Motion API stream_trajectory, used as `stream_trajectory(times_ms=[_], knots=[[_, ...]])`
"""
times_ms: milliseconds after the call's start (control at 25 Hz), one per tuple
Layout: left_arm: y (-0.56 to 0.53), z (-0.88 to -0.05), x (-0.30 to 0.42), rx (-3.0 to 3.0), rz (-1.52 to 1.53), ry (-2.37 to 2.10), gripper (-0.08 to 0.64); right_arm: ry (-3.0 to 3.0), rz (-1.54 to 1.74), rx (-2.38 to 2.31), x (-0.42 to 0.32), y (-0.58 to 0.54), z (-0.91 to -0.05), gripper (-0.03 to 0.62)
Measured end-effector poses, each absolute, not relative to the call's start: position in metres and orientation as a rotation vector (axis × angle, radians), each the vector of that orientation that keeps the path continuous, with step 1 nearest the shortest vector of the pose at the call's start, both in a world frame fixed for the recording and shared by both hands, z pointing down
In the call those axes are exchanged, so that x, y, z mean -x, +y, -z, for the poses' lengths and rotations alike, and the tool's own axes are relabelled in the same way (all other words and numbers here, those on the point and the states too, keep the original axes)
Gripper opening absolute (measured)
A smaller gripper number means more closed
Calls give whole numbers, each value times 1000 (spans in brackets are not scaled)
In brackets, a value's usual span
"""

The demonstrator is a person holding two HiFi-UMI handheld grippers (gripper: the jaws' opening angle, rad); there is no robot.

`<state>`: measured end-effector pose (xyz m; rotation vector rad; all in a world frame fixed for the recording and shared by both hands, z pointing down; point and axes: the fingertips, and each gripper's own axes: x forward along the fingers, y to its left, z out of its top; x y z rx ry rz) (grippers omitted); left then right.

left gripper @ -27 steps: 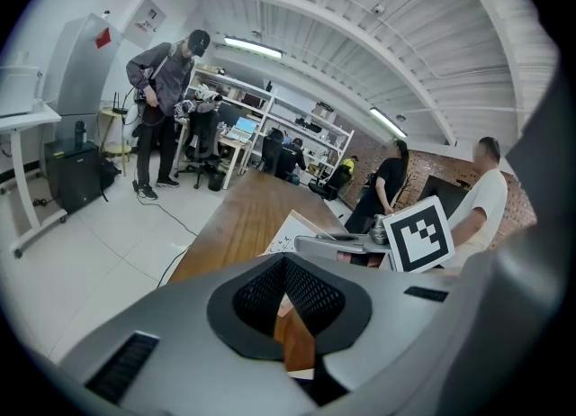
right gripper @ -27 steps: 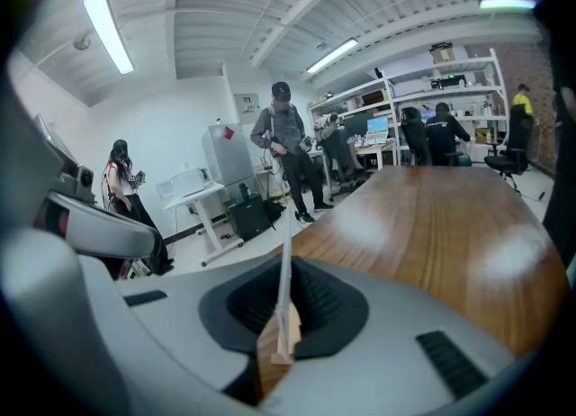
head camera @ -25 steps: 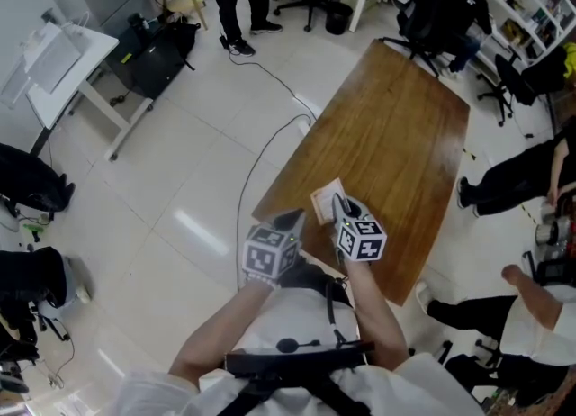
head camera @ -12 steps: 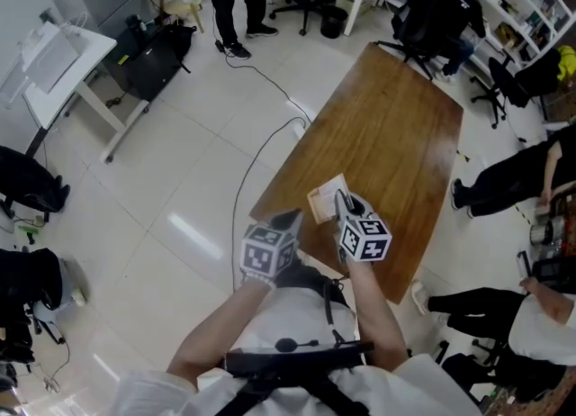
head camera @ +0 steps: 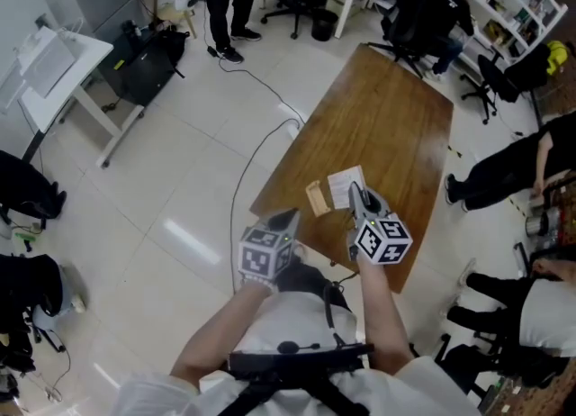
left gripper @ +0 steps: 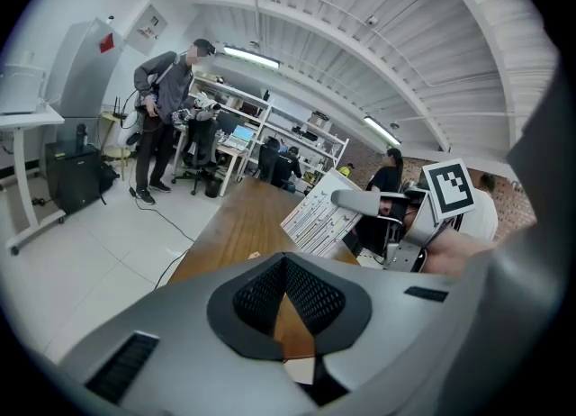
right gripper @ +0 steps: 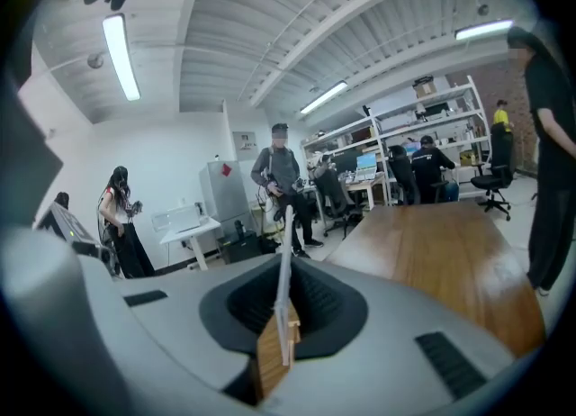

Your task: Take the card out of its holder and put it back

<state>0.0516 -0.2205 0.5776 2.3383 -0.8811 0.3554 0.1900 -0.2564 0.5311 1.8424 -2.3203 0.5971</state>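
Observation:
On the wooden table (head camera: 387,126), near its front corner, stands the small wooden card holder (head camera: 315,198). Just to its right the white card (head camera: 346,185) hangs apart from it, with my right gripper (head camera: 357,196) shut on it. The right gripper view shows the card (right gripper: 283,270) edge-on and upright between the pads of my right gripper (right gripper: 283,302). In the left gripper view the printed card (left gripper: 319,216) tilts in the right gripper (left gripper: 353,199). My left gripper (head camera: 286,221) hovers at the table's front corner, left of the holder, shut and empty (left gripper: 286,272).
A black cable (head camera: 261,149) runs over the floor left of the table. A white desk (head camera: 63,63) and black bags stand at far left. Office chairs (head camera: 423,9) crowd the table's far end. Seated people (head camera: 504,171) are close on the right.
The card has come away from the holder and moved right with my right gripper; before, it stood at the holder. The left gripper has barely moved.

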Motion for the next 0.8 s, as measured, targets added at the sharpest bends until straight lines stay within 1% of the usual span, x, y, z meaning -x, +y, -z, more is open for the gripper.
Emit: stream_trajectory(times_ms=[200,360,800], knots=[[-202,-582,-39,-2305,-318,-886,-5,-2337,-620,-1916,-195,-219,-505,20],[-192,-578,-44,-2293,-294,-883,-5,-2351,-671,-1968,-206,-184,-493,20],[-186,-534,-61,-2357,-270,-941,-5,-2358,-775,-1949,-218,-133,-497,20]])
